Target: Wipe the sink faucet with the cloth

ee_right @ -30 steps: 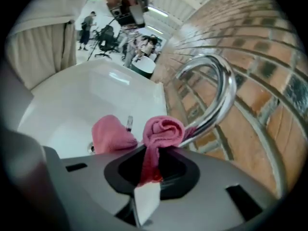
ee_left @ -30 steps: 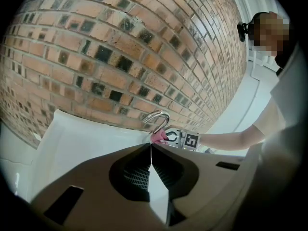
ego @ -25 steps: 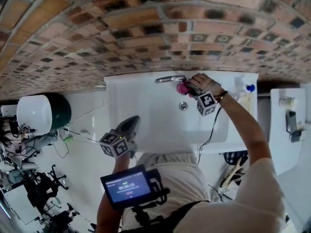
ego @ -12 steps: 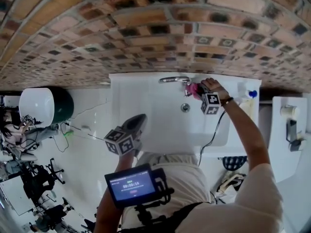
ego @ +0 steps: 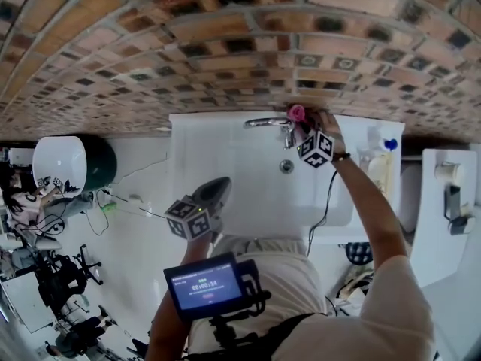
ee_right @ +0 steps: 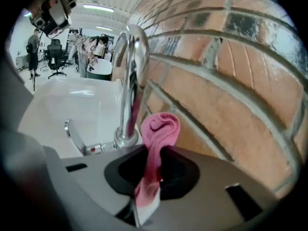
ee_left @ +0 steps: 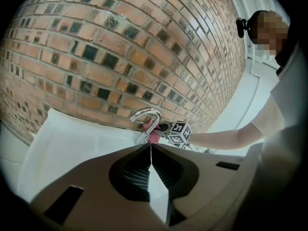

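Note:
A chrome curved faucet [ego: 268, 122] stands at the back of the white sink [ego: 225, 171]; its spout [ee_right: 131, 81] rises just left of the pink cloth [ee_right: 156, 138] in the right gripper view. My right gripper [ego: 301, 122] is shut on that pink cloth [ego: 297, 113], held behind the faucet base next to the brick wall. The left gripper [ego: 214, 194] hangs shut over the sink's front edge with nothing in it. In the left gripper view the faucet [ee_left: 148, 121] and cloth [ee_left: 154, 137] show far ahead.
A brick wall [ego: 225, 43] runs behind the sink. The faucet lever [ee_right: 77, 138] juts left of the base. A soap bottle with a blue cap [ego: 379, 138] stands at the sink's right corner. A white and green bin [ego: 68, 168] sits left.
My right gripper carried the pink cloth from the front right of the faucet up and back, behind the faucet base by the wall. The left gripper stayed almost still.

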{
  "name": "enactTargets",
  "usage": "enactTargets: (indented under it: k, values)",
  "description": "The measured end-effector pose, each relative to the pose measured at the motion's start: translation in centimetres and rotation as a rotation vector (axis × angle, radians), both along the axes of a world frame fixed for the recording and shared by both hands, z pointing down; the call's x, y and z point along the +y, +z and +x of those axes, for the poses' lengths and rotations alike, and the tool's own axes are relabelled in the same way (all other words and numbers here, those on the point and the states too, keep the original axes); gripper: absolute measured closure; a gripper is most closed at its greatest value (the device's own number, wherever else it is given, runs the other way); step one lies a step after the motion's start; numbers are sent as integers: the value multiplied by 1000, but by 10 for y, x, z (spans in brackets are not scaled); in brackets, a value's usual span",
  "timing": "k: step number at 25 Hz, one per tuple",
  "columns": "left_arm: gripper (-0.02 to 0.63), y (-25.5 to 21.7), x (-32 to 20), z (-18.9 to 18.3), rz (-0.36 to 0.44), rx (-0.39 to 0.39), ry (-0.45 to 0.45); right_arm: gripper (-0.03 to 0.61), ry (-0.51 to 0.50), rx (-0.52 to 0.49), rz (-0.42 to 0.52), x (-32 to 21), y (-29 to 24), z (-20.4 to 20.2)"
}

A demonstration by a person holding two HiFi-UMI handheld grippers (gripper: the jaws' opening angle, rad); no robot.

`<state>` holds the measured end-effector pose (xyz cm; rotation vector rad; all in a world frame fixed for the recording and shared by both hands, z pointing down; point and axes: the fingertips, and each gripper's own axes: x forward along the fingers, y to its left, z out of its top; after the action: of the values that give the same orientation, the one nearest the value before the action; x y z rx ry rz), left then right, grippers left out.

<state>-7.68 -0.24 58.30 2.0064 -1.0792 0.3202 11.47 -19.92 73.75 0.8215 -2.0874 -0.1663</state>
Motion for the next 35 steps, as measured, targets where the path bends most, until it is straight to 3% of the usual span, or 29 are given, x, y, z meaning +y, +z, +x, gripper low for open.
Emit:
enactTargets:
  k: [3,8,16,22,29,32,35]
  values:
    - [623,-2,0,3,5,-10,12,519,-57,-33,-6,5,4,-16]
    - [623,-6,0,5,8,-2,5,518,-42,-44,-115,10,27,-5]
    - [623,-5,8,11,7,-21,23,518,-39,-76,-215,40,42,-1]
    - [623,-8,15,11,14,-22,18,518,-79,-71,-274,80,52,2]
    - [623,-4,29,17,9,-15,29,518,-35,-108,-332,126,61,7]
    - [623,-4,34,20,12,13,24,518,-53,-120,-338,144,58,3]
    - [623,-6,37,25,16,63,25,518,-69,-220,-353,159,47,-11]
